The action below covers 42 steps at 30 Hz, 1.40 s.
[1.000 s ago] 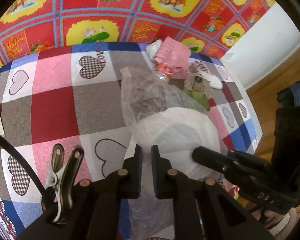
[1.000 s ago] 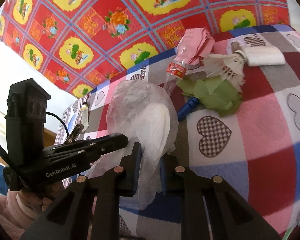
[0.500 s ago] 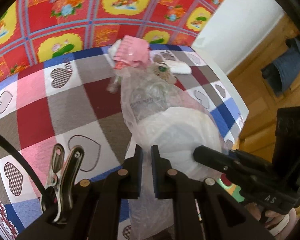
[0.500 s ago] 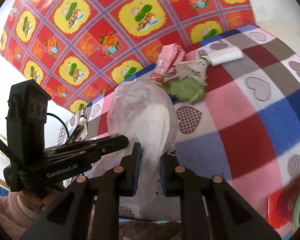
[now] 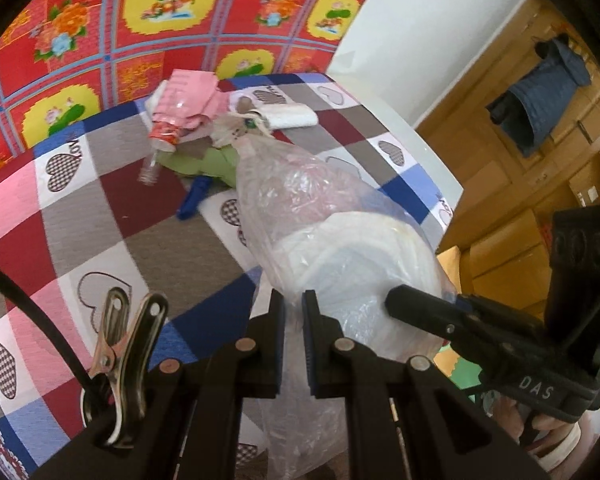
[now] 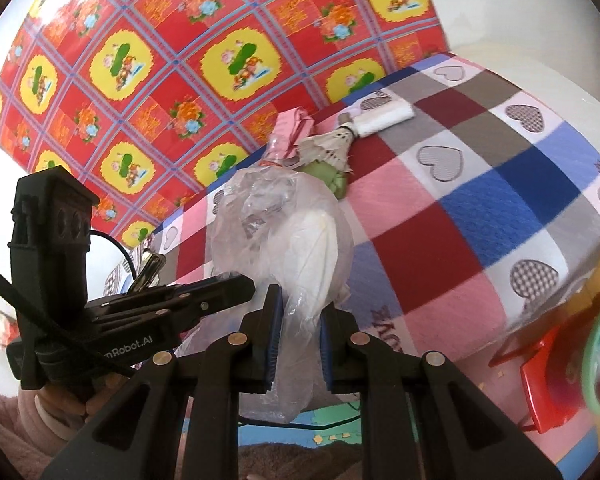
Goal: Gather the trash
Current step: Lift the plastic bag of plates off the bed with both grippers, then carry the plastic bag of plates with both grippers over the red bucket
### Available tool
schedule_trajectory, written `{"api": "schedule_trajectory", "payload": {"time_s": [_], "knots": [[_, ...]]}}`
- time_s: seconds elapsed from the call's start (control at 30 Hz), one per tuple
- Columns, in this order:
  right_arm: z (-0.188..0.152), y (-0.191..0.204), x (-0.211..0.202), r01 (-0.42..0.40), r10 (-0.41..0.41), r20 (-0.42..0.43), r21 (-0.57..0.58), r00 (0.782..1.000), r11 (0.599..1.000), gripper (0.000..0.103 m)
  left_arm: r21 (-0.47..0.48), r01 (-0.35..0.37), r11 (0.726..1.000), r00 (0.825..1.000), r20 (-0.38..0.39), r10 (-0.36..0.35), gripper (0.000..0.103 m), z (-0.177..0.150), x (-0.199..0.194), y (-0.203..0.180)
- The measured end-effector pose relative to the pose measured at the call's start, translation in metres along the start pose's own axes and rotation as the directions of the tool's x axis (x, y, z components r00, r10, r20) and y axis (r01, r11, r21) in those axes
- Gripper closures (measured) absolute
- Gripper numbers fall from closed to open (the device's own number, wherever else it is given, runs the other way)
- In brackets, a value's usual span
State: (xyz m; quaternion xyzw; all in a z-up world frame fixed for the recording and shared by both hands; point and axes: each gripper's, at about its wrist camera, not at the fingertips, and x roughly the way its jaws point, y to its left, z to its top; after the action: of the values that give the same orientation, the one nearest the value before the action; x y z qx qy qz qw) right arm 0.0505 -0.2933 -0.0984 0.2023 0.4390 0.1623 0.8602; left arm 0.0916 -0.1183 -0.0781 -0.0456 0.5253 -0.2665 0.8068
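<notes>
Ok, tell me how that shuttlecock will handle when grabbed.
The shuttlecock probably weighs almost nothing. Its splayed feathers look frayed, so a hard pinch may crush them. Lying on its side, it may roll in an arc if nudged.

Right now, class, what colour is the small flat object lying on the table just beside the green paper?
Blue; the left wrist view shows it best.

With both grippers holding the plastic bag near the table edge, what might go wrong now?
1. The thin bag is pinched only at bunched film by the left gripper and right gripper; it may slip or tear under the white plate inside.
2. The bag's mouth looks closed, so the bottle and shuttlecock may be hard to put in.
</notes>
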Motion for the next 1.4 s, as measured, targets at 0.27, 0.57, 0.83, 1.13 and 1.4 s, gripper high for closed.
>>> {"api": "schedule_trajectory", "payload": {"time_s": [0.27, 0.57, 0.83, 1.13, 1.4], "knots": [[-0.008, -0.021, -0.021, 0.018, -0.019, 0.038, 0.043, 0.999, 0.999, 0.085, 0.049, 0.016, 0.999, 1.0, -0.014, -0.015, 0.095, -0.001, 0.009, -0.028], [-0.019, -0.061, -0.055, 0.035, -0.045, 0.085, 0.113, 0.995, 0.993, 0.085, 0.124, 0.034, 0.992, 0.999, -0.04, -0.03, 0.095, 0.002, 0.029, -0.078], [-0.035, -0.109, -0.094, 0.065, -0.089, 0.118, 0.194, 0.989, 0.979, 0.085, 0.2, 0.071, 0.977, 0.995, -0.083, -0.055, 0.095, 0.0, 0.055, -0.136], [-0.056, -0.168, -0.141, 0.099, -0.146, 0.147, 0.286, 0.978, 0.953, 0.085, 0.289, 0.116, 0.95, 0.987, -0.142, -0.077, 0.095, -0.008, 0.091, -0.212], [-0.077, -0.218, -0.181, 0.126, -0.196, 0.159, 0.367, 0.968, 0.922, 0.085, 0.349, 0.16, 0.923, 0.975, -0.202, -0.093, 0.095, -0.018, 0.125, -0.274]]}}
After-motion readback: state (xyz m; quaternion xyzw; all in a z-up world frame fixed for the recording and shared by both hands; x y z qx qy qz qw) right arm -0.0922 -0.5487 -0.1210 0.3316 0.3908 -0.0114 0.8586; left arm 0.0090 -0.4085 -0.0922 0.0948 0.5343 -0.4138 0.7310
